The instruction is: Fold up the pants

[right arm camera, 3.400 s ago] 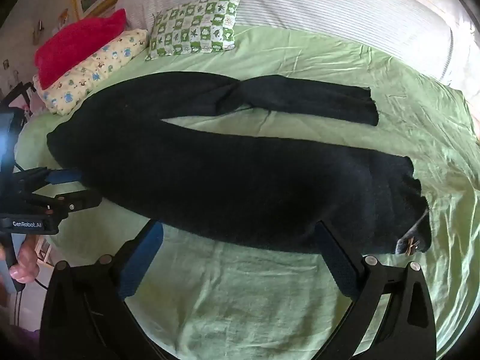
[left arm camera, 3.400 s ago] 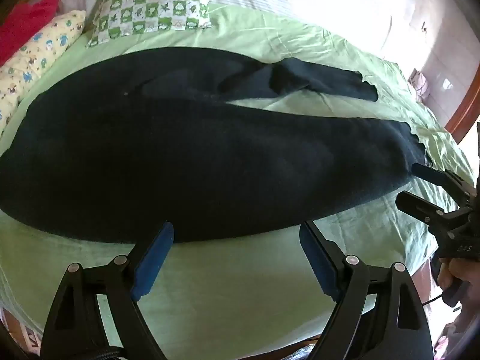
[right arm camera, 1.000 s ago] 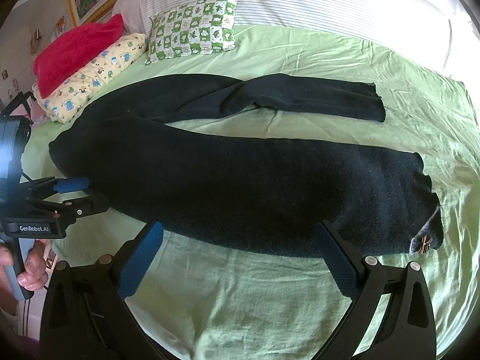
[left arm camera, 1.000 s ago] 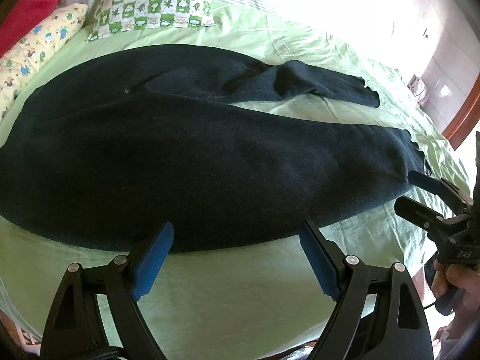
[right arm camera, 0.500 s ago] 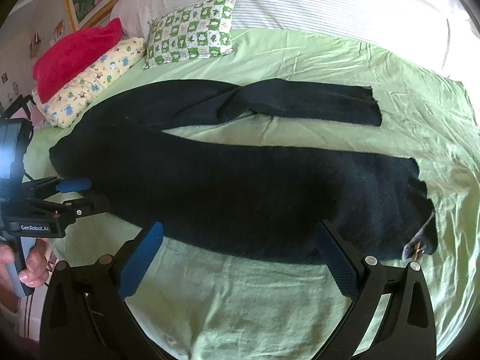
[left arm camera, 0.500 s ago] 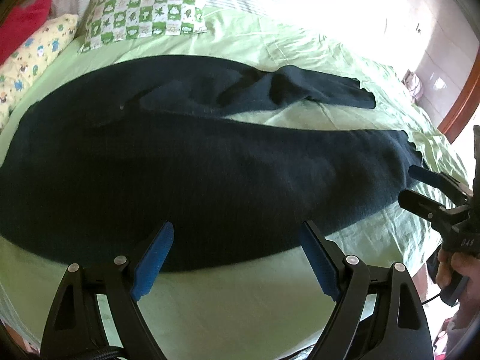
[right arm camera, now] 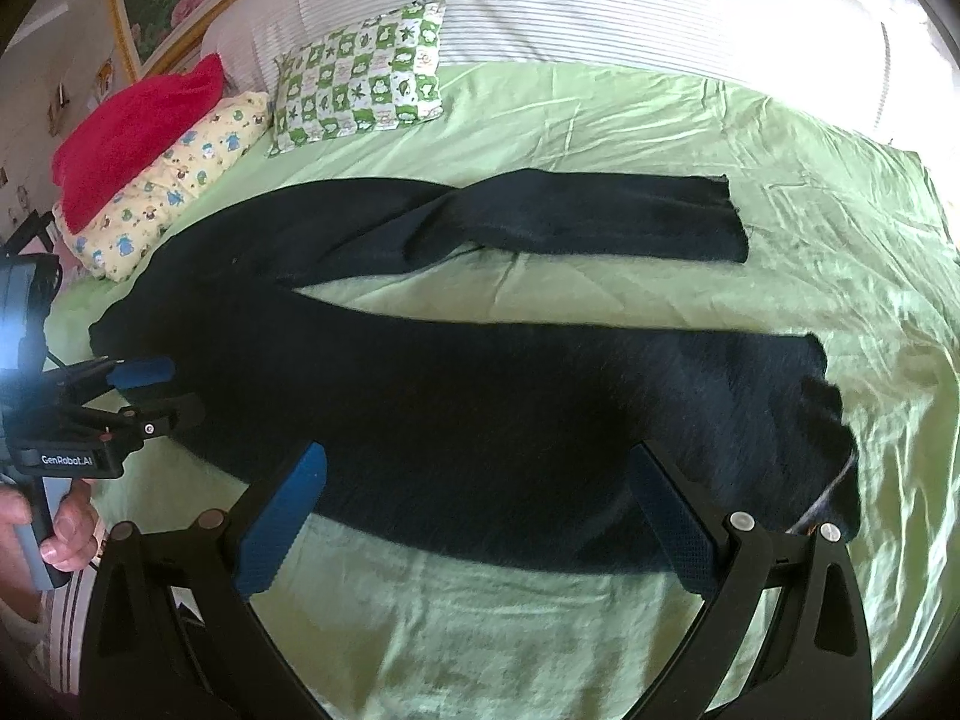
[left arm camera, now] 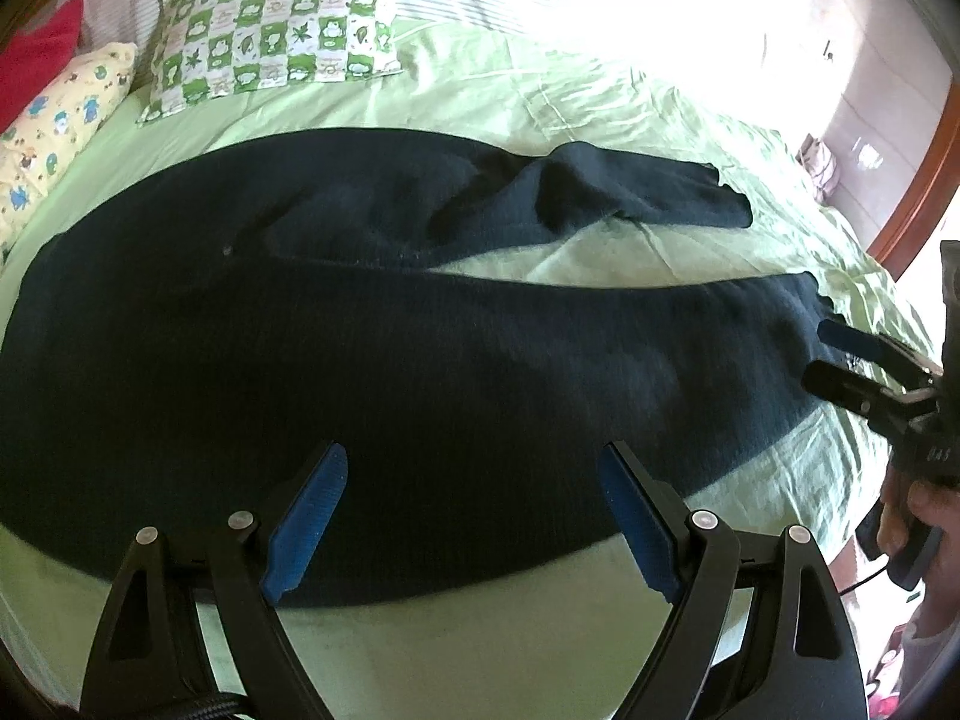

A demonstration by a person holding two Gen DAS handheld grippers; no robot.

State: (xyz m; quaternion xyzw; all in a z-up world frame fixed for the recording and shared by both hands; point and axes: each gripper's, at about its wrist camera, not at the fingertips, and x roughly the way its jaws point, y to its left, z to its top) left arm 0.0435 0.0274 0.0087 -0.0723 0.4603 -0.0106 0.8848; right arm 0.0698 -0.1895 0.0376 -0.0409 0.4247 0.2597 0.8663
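Left gripper [left arm camera: 471, 516] and right gripper [right arm camera: 480, 516] both spread wide, empty, above dark pants [right arm camera: 480, 396].

a bed [right arm camera: 600, 630] covered by a light green sheet [left arm camera: 540, 102], creased in many places, carries everything here. a pair of dark pants [right arm camera: 480, 408] lies flat across the middle of the sheet, waist toward the left and the 2 legs stretched to the right with a wedge of green showing between them. the far leg has a twist partway along it. at the far left of the bed lie 3 cushions: a green and white checked pillow [right arm camera: 360, 84], a yellow pillow with a small cartoon print [right arm camera: 174, 186] just beside it, and a red cushion [right arm camera: 132, 132] resting on the yellow one.
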